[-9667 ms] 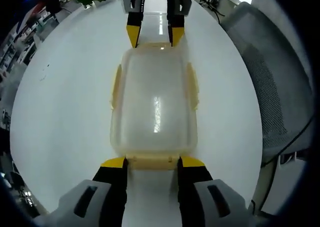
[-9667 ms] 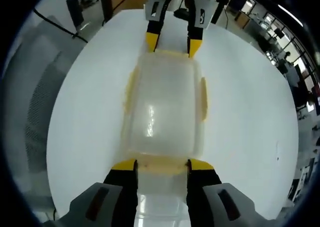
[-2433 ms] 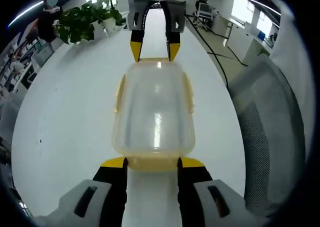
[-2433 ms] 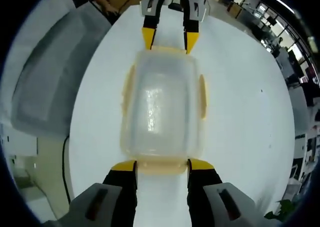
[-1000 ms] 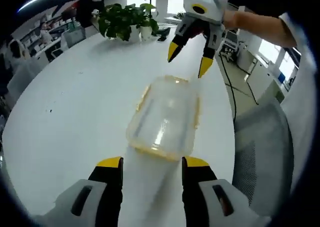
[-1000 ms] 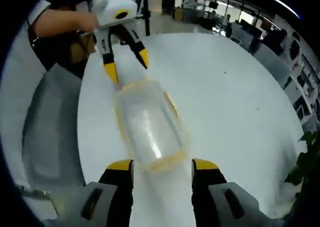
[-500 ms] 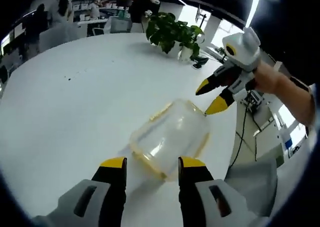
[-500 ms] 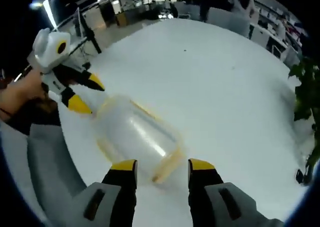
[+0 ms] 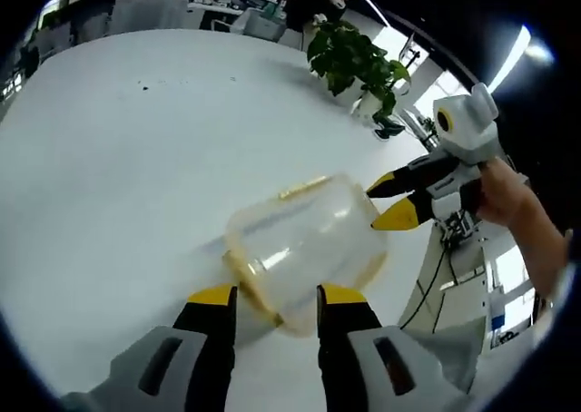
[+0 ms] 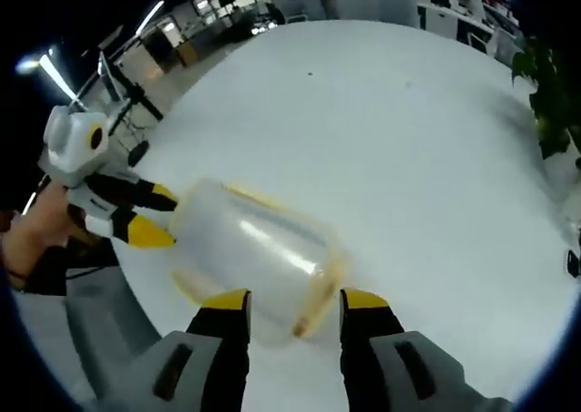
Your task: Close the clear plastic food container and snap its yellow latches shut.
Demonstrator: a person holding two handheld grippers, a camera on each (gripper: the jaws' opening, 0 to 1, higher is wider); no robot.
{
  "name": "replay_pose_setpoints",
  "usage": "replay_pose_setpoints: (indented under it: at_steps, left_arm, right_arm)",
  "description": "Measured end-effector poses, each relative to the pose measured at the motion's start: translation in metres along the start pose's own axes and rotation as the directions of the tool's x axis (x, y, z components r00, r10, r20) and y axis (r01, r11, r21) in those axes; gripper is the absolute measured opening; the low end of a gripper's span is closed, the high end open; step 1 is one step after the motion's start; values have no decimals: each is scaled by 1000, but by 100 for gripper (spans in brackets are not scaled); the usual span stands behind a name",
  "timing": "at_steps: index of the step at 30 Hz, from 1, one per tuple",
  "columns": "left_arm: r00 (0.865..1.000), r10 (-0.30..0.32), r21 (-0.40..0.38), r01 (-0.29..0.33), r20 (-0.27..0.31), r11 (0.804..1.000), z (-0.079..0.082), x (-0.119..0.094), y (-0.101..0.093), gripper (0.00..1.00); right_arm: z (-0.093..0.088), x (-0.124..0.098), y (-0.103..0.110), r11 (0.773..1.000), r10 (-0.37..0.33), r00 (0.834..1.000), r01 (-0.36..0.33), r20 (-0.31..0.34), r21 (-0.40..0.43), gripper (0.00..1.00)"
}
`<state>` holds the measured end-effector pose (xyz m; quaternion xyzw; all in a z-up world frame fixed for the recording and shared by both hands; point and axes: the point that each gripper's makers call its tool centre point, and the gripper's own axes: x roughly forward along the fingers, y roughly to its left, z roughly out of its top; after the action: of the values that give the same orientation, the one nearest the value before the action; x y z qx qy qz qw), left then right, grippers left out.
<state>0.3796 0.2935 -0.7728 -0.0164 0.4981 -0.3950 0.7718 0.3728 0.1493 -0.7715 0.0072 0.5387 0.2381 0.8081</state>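
Container [image 9: 304, 249] sits lid-on on the white table [image 9: 118, 158], near its edge. Long axis runs diagonally, from just ahead of the left gripper [image 9: 272, 296] toward the right gripper [image 9: 390, 201].

The two grippers face each other from opposite short ends. In the left gripper view the near short end lies between the left jaws, tips either side of the end latch [image 9: 250, 280]; whether they touch it I can't tell. Jaws spread, nothing held.

In the right gripper view it mirrors: container [image 10: 254, 258] has its near end between the right gripper [image 10: 286, 297] tips, and the left gripper [image 10: 150, 214] sits at the far end, tips touching or just beside the wall. Right jaws also parted, empty.

Long-side latch [image 9: 304, 188] lies flat along the wall, looks down. Latch [image 10: 318, 294] is blurred, can't tell if it's seated.

Judgement: each gripper is nearest its own end latch, so any remaining press goes along the long axis, both ends inward.
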Motion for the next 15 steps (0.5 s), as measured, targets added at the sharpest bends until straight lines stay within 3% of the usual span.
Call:
replay_pose_setpoints:
  at_steps: [15]
  left_arm:
    - [999, 25, 20, -25, -29, 999, 5, 7, -1, 29]
  right_arm:
    - [-5, 4, -1, 998, 21, 999, -18, -35, 67, 32]
